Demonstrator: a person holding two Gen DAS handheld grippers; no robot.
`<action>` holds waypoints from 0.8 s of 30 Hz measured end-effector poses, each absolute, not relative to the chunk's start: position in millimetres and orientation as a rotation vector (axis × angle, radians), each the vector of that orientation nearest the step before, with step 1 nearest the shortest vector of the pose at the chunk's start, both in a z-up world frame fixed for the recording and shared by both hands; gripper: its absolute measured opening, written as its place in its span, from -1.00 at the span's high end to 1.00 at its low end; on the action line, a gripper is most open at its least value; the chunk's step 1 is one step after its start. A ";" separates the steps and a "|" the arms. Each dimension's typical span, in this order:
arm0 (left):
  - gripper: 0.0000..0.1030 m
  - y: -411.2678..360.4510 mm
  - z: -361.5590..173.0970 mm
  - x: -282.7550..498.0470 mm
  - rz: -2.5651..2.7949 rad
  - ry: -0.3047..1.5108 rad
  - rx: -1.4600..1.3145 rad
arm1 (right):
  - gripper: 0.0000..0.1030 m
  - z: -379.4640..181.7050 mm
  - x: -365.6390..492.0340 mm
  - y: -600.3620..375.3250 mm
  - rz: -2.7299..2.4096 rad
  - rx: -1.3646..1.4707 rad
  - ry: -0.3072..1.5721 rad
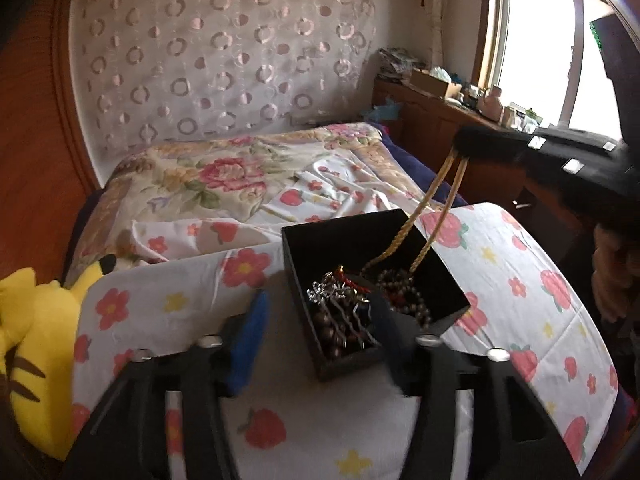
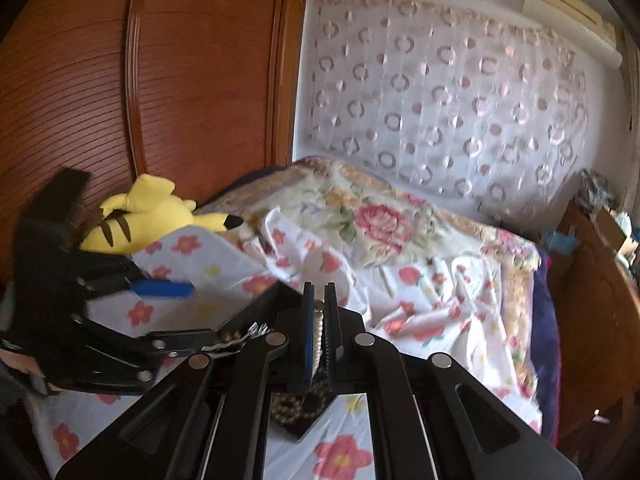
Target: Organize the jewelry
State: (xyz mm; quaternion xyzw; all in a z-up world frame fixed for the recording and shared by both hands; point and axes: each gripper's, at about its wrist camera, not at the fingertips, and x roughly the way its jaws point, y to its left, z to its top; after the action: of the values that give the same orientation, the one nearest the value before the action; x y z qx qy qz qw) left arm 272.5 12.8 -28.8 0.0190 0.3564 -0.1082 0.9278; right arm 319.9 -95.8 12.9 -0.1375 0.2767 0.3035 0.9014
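At the far left of the left wrist view a yellow plush with brown stripes is seen, lying against the edge of a cloth printed with flowers and strawberries; this cloth is spread over a raised flat surface at the foot of the bed. The left hand-held gripper is held wide open over the cloth, nothing being gripped; its blue-padded finger lies left of the box and its other finger is placed at the near right corner of the box. The black open box is set on the cloth, and tangled jewelry is contained in it: bead strands, silver pieces and something red. A gold rope is drawn up out of the box to the right hand-held gripper, which is seen at the upper right, blurred. In the right wrist view the right hand-held gripper is shown nearly closed, with the rope pinched between its two pads above the box. The left hand-held gripper is seen at the left there, spread apart, with the plush behind it. No readable writing or brand is shown anywhere. A patterned curtain is hung behind the bed.
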 end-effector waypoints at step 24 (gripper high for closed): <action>-0.85 18.9 24.7 101.8 -0.047 0.478 0.037 | -0.55 15.7 154.3 -162.9 0.461 -0.075 0.461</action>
State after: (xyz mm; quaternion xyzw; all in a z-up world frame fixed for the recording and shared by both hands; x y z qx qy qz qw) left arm 101.8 18.9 24.7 0.0184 0.2368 -0.0232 0.9711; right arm 154.3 -162.9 15.7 -0.0368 0.2265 0.2265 0.9466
